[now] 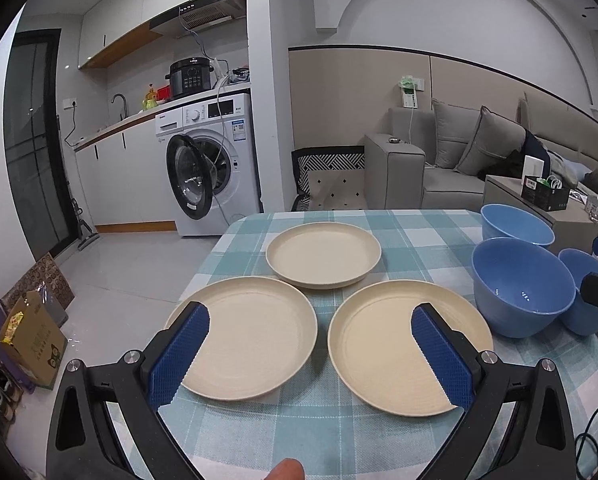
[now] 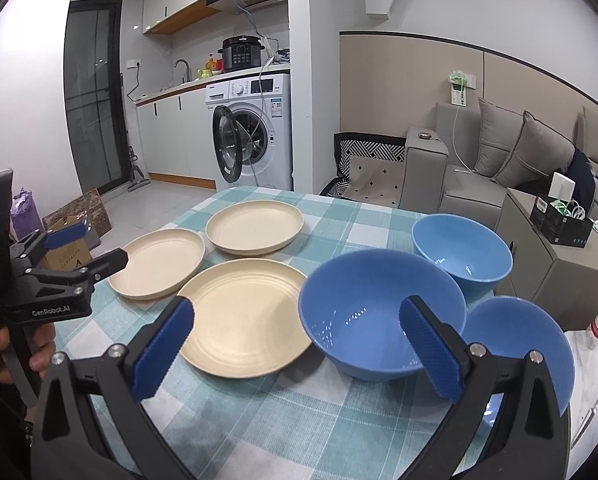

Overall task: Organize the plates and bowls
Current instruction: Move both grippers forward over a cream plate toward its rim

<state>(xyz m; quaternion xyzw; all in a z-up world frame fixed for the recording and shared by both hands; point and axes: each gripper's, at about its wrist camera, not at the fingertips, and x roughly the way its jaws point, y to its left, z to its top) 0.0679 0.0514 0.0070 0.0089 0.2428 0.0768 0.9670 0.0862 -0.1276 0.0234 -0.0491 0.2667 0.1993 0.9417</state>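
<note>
- I judge that the task stands at its very start: nothing is stacked, and each plate and each bowl lies alone on the checked cloth of the tabletop.
- On my far left, the left gripper hangs above the near edge of the tabletop with its jaws wide open and nothing between them. It does not touch any dish.
- Under its left pad lies the near-left plate, close to the left edge of the tabletop. It is cream and empty.
- Behind, and between the two near plates, is the far plate, apart from both of them by a thin strip of cloth.
- Next to the right is the near-right plate, just beside the big bowl; I cannot tell if their rims touch.
- The right gripper hovers over this plate and the bowl, its jaws also spread wide and empty.
- The big bowl is blue, upright and empty. The far bowl stands behind it, and the near bowl sits at the right edge, partly hidden by the right pad.
- In my judgement the next move calls for choosing one dish. For the left side, I should lower the jaws over the rim of the near-left plate, close on the rim, and carry it onto another plate.
- The bowls, I think, should nest afterwards; the rims are thin, so a firm grip on the wall is needed.
</note>
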